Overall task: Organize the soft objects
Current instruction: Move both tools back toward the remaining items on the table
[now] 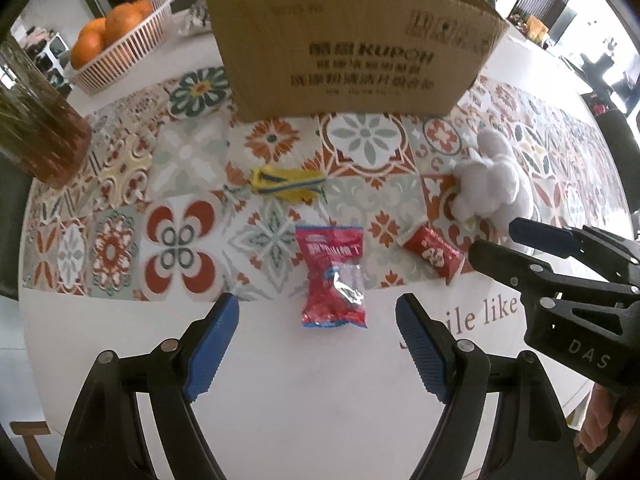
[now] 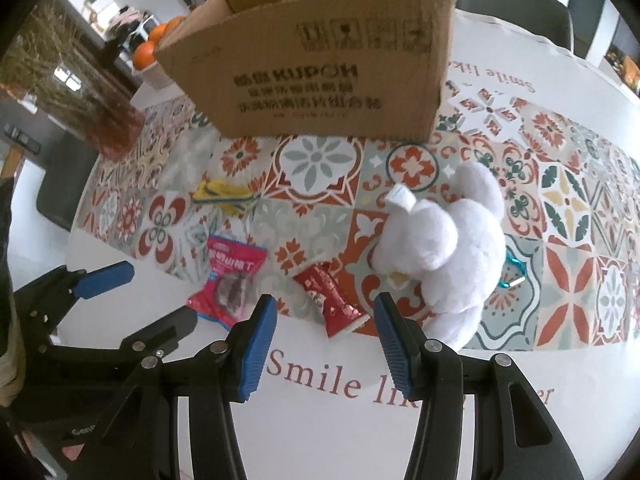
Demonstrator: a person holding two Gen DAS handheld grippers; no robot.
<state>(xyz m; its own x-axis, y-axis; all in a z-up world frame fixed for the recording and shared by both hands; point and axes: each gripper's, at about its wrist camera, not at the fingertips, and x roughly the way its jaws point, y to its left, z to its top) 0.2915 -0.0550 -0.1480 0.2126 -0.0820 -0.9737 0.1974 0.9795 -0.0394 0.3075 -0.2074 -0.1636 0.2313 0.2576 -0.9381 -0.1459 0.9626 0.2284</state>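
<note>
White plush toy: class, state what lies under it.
The white plush toy lies on the patterned tablecloth. A teal clip or loop pokes out at its far side; anything else beneath is covered.

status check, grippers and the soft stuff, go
Left gripper open, empty. Right gripper open, empty. Plush toy, snack packets on mat, cardboard box behind. Nothing blocking.

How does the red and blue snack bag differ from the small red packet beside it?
The snack bag is wider, with blue edges and a clear window; the red packet is narrower and all red. The bag lies mostly on bare white cloth, the packet mostly on the patterned part. Both lie flat, untouched.
</note>
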